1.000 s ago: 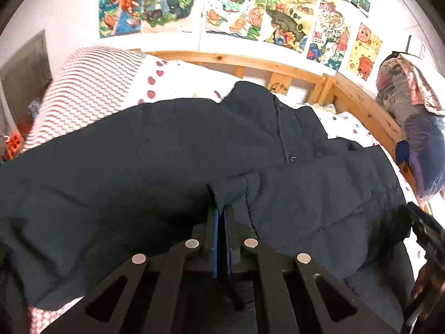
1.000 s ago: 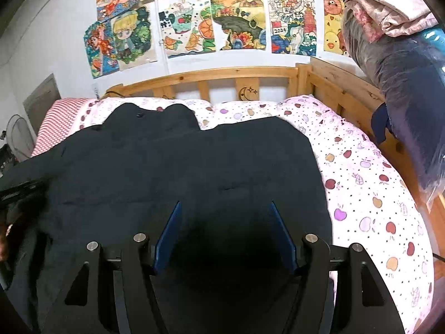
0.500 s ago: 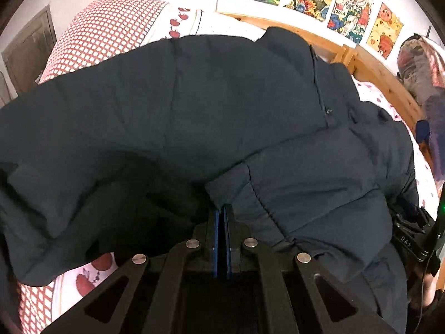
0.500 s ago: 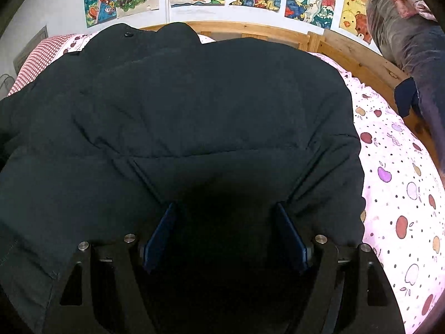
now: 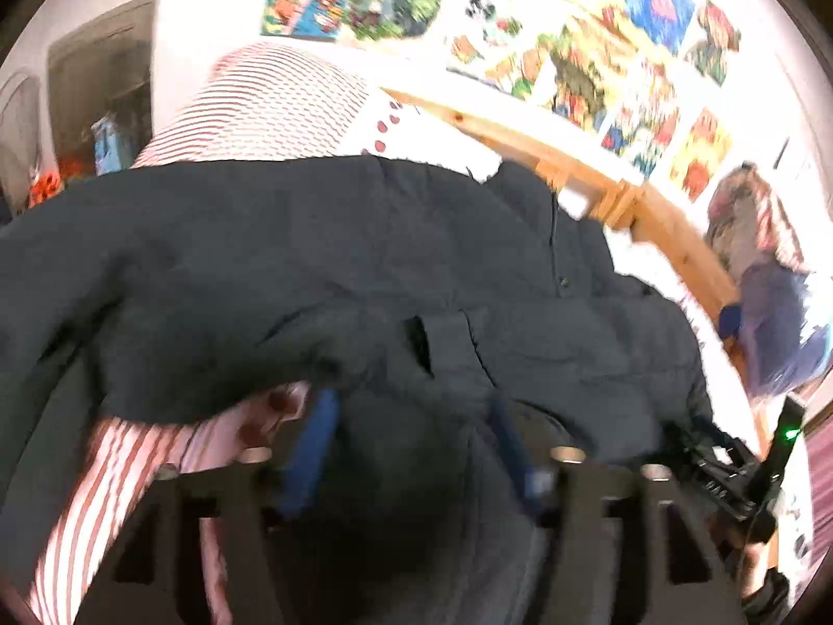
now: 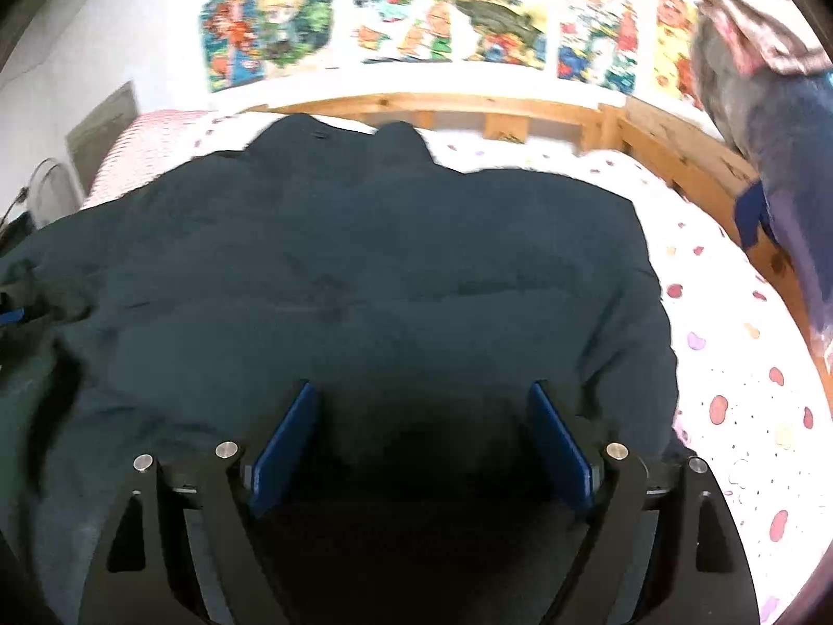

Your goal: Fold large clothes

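Item: dark padded jacket (image 6: pixel 364 271) on the bed (image 6: pixel 739 364). We judged it soft, bulky, best seized at hem. Left gripper (image 5: pixel 411 442) and right gripper (image 6: pixel 421 442) were both spread, empty.

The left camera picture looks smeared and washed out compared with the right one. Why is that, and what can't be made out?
Left wrist view: motion blur smears the posters and the blue pads of the left claw; the wall is overexposed, and the round lens bends the wooden bed frame. Right wrist view: sharper, though the dark coat shows little detail and falls into shadow by the right claw.
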`<state>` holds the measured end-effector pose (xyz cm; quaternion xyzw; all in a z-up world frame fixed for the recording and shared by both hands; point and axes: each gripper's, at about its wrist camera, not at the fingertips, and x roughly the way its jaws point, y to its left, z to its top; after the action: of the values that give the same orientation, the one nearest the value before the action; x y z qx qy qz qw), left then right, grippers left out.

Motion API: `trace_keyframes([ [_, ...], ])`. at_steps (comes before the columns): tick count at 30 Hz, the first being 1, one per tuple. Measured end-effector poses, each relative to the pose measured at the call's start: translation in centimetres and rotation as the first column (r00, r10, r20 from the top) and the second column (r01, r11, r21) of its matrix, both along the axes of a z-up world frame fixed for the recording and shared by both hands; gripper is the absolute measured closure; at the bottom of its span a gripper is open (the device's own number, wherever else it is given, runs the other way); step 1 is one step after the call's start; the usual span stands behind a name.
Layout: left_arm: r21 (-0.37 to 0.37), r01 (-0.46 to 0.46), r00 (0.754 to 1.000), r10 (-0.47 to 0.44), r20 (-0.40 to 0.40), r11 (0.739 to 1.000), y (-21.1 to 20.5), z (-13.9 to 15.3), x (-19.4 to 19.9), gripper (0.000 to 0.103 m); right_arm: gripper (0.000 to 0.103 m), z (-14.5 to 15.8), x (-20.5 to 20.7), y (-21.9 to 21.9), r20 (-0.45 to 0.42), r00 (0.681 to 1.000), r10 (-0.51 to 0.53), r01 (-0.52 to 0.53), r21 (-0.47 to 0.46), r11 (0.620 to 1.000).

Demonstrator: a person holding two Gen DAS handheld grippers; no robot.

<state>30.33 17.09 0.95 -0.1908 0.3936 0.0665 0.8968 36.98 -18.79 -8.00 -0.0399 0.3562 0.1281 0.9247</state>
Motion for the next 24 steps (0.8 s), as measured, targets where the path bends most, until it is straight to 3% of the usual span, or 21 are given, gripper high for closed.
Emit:
trace_keyframes([
  [6,-0.078,-0.158,0.987,0.16,0.02,0.984,3.4,0.7,-7.9,0.024,0.022,2.3,-1.9,4.7,0.016,0.991,0.132,-0.133,0.007,0.991],
  [11,-0.174,-0.324,0.941,0.336,0.038,0.93,6.9,-0.4,-15.3,0.013,0.022,3.6,-1.9,9.9,0.011,0.974,0.225,-0.226,0.029,0.974],
  [13,-0.202,-0.402,0.908,0.417,0.037,0.893,8.3,-1.2,-17.8,0.012,0.022,3.9,-1.4,12.0,0.007,0.968,0.249,-0.249,0.041,0.968],
  [19,-0.284,-0.6,0.775,0.631,0.024,0.748,12.7,-3.2,-22.0,0.01,0.022,4.4,1.0,18.9,0.004,0.956,0.294,-0.294,0.036,0.955],
  [24,-0.374,-0.631,0.732,0.681,0.001,0.68,15.6,-4.8,-22.2,0.01,0.022,1.8,2.5,23.5,-0.057,0.952,0.3,-0.303,-0.062,0.951],
])
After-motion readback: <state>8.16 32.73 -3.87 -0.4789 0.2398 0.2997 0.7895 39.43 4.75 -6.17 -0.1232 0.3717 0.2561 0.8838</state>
